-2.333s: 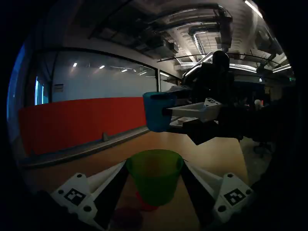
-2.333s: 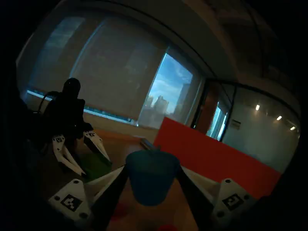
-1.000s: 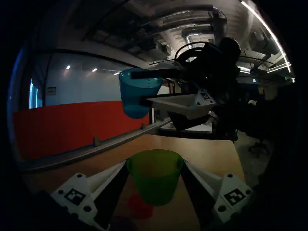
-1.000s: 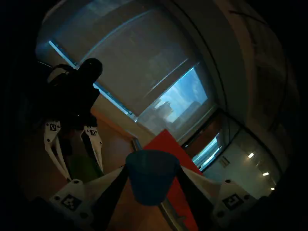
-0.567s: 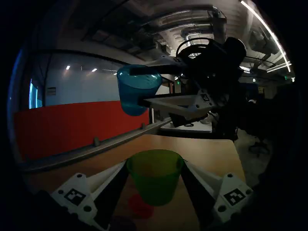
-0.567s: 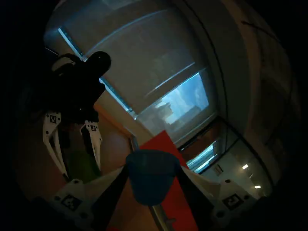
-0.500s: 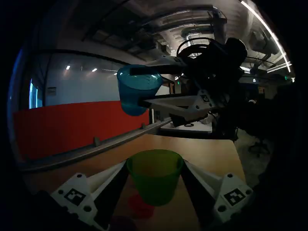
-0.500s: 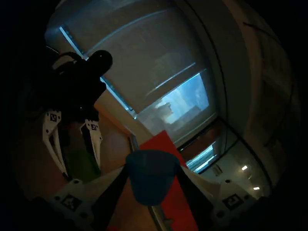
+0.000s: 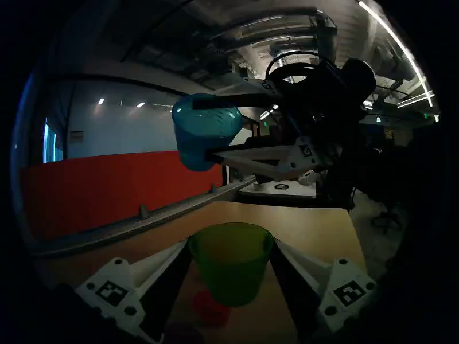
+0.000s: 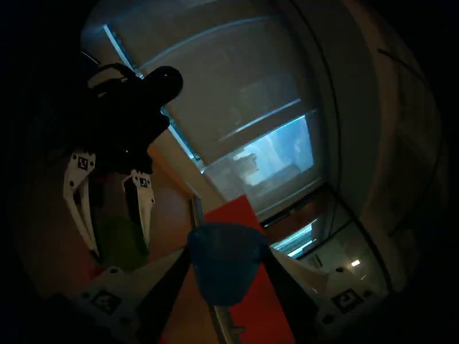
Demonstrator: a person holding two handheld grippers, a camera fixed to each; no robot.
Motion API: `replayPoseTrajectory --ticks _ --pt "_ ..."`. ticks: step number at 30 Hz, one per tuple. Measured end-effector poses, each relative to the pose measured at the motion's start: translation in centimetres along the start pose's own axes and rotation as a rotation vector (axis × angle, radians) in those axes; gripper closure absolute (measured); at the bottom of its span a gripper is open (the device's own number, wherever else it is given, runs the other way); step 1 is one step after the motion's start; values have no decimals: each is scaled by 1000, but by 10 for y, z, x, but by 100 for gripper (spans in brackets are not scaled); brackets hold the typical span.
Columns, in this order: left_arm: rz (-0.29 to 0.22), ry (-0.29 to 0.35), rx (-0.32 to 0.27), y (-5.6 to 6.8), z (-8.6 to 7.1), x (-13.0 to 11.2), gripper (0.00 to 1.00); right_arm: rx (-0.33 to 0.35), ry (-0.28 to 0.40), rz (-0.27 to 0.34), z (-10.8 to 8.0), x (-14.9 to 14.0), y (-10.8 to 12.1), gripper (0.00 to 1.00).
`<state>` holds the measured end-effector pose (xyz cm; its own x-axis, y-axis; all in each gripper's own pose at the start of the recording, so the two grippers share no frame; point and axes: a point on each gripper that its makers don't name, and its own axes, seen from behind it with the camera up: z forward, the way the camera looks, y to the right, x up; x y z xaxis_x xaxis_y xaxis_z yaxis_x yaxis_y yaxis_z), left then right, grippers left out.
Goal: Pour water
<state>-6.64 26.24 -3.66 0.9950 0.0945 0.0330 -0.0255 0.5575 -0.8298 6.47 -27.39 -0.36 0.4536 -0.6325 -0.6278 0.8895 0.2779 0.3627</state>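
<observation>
Cup of blue plastic, clamped by right gripper, is hanging tilted above and beyond green plastic cup clenched by left gripper.

The green cup hid part of a red disc, perhaps a lid; what the blue cup held was unclear.

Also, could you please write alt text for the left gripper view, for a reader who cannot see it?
The left gripper holds a green cup upright between its fingers over a wooden table. Above it, the right gripper holds a blue cup, apparently tipped slightly. A red wall panel runs behind.
</observation>
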Motion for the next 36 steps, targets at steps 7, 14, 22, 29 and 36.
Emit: replayPoseTrajectory --ticks 7,14,22,29,36 --pt "-1 5 2 -1 0 2 11 1 -7 -51 1 0 1 10" --pt "0 7 5 -2 0 4 11 0 -11 -97 2 0 1 10" --pt "3 6 3 -1 -1 5 11 0 -15 -129 2 1 0 10" --pt "4 6 4 0 -1 4 11 -6 -18 -157 2 2 3 10" --pt "6 4 7 0 -3 4 11 -11 -18 -175 1 3 5 10"
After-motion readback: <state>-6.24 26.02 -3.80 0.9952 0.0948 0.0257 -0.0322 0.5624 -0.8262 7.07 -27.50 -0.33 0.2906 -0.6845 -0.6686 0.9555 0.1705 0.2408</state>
